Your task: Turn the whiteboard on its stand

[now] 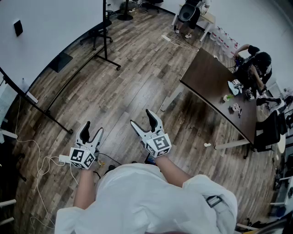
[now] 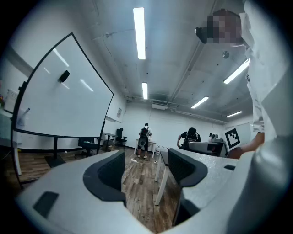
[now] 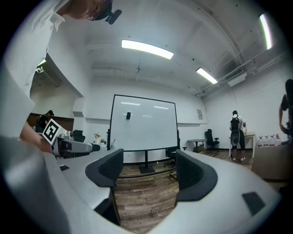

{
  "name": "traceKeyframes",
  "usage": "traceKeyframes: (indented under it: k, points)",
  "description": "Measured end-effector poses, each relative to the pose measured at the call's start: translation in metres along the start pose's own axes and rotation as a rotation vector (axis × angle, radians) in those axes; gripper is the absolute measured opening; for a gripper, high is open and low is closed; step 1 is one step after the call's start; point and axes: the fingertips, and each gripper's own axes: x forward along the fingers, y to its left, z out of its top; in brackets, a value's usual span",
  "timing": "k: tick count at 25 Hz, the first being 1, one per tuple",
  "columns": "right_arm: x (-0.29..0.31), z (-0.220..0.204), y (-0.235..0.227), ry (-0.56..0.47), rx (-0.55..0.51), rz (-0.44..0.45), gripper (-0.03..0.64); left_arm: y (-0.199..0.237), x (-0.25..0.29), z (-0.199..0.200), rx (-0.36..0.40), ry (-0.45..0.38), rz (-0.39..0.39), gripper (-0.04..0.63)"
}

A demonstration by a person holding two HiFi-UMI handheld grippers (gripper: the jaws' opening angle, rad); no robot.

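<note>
The whiteboard [image 1: 50, 27] stands at the upper left on a black wheeled stand [image 1: 64, 87], a small black eraser stuck to its face. It is some way off from both grippers. In the right gripper view the whiteboard [image 3: 144, 123] faces me straight ahead across the wooden floor. The left gripper view has the whiteboard [image 2: 59, 100] off to the left, seen at an angle. My left gripper [image 1: 93, 129] and right gripper [image 1: 143, 119] are held in front of the person's body, both open with nothing between the jaws. The same shows for the left gripper [image 2: 146, 169] and right gripper [image 3: 149, 171] in their own views.
A long dark table [image 1: 215, 87] stands to the right, with a seated person [image 1: 254, 64] and a black chair [image 1: 270, 130] beside it. Another person [image 1: 190, 13] stands at the far end. White cables [image 1: 41, 169] lie on the floor at the left. An office chair [image 1: 98, 32] sits behind the board.
</note>
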Motion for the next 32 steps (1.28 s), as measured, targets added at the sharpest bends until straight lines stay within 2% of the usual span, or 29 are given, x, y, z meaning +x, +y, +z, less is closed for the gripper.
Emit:
traceKeyframes:
  k: [7, 18, 32]
  points:
    - [-0.004, -0.002, 0.021, 0.000, 0.007, 0.026, 0.333, -0.003, -0.017, 0.003, 0.017, -0.017, 0.030, 0.284]
    - [-0.017, -0.008, 0.031, 0.018, -0.005, 0.070, 0.333, -0.017, -0.036, 0.009, 0.028, -0.044, 0.071, 0.284]
    - [-0.022, -0.018, 0.007, 0.018, -0.010, 0.051, 0.333, -0.017, -0.032, -0.006, 0.030, -0.035, 0.096, 0.284]
